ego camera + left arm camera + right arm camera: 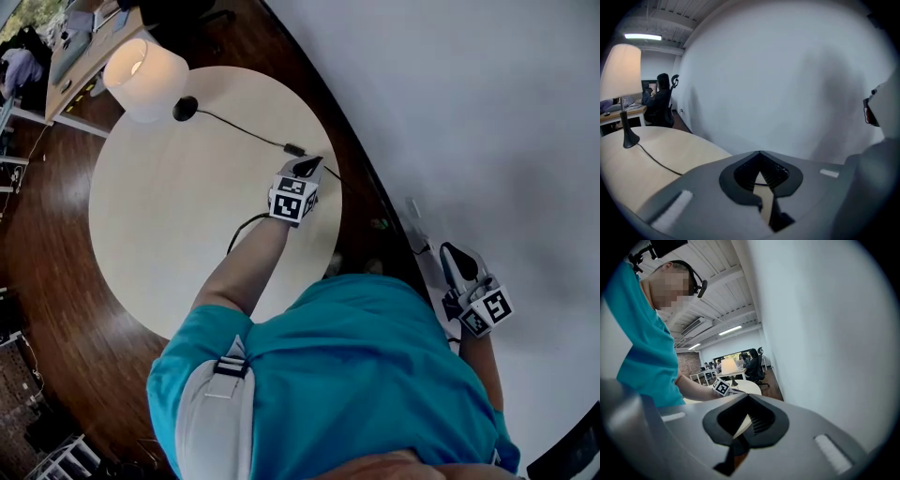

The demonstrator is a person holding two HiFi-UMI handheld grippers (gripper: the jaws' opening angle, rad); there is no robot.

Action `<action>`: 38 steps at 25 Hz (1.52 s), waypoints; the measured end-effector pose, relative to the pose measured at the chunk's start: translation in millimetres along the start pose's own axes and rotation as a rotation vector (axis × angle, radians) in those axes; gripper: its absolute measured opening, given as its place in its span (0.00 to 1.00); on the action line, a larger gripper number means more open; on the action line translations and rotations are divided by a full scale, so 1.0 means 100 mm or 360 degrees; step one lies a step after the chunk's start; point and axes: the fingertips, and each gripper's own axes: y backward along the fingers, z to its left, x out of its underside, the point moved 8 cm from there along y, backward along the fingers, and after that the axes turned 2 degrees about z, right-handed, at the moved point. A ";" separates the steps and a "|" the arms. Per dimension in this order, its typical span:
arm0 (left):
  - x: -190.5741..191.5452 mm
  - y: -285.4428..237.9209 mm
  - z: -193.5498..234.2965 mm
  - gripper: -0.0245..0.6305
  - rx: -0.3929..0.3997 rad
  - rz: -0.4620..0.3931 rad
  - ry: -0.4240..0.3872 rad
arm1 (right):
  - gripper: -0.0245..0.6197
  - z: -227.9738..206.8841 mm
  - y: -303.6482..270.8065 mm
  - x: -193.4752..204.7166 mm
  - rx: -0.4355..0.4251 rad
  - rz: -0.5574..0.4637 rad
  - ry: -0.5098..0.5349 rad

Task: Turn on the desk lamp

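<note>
The lamp (145,80) sits at the far edge of the round bench (169,216) with its shade glowing, so it's on. Its black cord (239,129) runs across the top to a little inline switch (293,149). The left gripper (307,169) hangs just beside that switch, fingers clenched with nothing in them. The right gripper (456,259) is well off the bench by the white wall (469,112), fingers also clenched and empty.

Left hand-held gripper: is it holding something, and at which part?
Nothing: the left hand-held gripper is shut and empty over the round pale wooden table.
</note>
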 end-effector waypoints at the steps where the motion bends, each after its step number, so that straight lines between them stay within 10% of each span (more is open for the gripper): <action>1: -0.05 0.06 -0.11 0.04 0.0035 -0.0015 -0.0017 | 0.04 0.04 0.08 -0.02 0.0011 -0.0014 0.0001; 15: -0.17 1.72 -2.54 0.04 0.0571 -0.0187 -0.0279 | 0.04 1.10 1.89 -0.31 0.0066 -0.0301 0.0072; 23: 0.38 2.61 -4.15 0.04 0.0801 -0.0135 -0.0187 | 0.04 1.62 3.42 0.39 0.0121 -0.0403 0.0061; 38: 1.09 4.39 -3.62 0.04 0.1008 -0.0245 -0.0278 | 0.04 3.68 3.17 0.94 0.0205 -0.0367 0.0109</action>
